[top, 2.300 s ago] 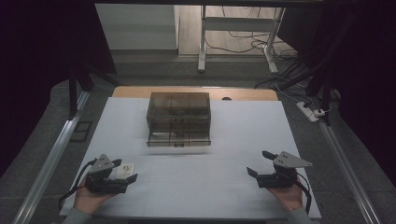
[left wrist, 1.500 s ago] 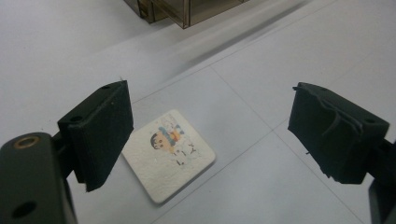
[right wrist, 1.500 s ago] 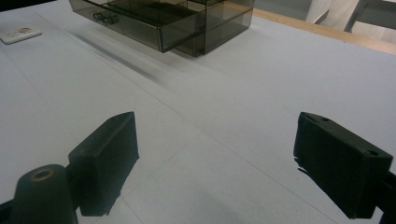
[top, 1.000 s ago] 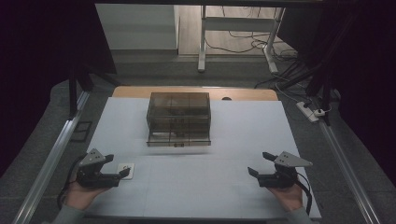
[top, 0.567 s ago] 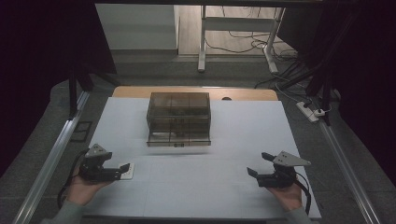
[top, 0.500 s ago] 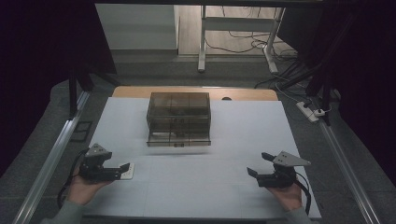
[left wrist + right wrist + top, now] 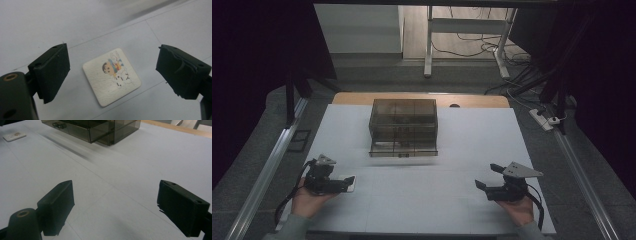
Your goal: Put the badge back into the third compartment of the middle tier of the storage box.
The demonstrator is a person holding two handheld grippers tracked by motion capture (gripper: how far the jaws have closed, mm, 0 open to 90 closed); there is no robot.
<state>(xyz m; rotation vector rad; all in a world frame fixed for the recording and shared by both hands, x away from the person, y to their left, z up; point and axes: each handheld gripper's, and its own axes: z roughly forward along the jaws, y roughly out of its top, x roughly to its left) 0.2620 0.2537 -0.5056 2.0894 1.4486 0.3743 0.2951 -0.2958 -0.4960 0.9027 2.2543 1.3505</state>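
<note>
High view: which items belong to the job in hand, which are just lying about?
In play:
- white square card with a cartoon print, flat on the table, apart from both pads
- left gripper, jaws open, just been opening, card lying between them
- smoky clear drawer box, likely

Lying about:
- power strip on the floor
- right gripper, open, idle

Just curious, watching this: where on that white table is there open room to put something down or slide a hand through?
The widest bare stretch lies between the left tool and the right tool, in front of the smoky drawer box. Both sides of the box are bare too. The tightest spot is around the small picture tile, between the left tool's open jaws.
</note>
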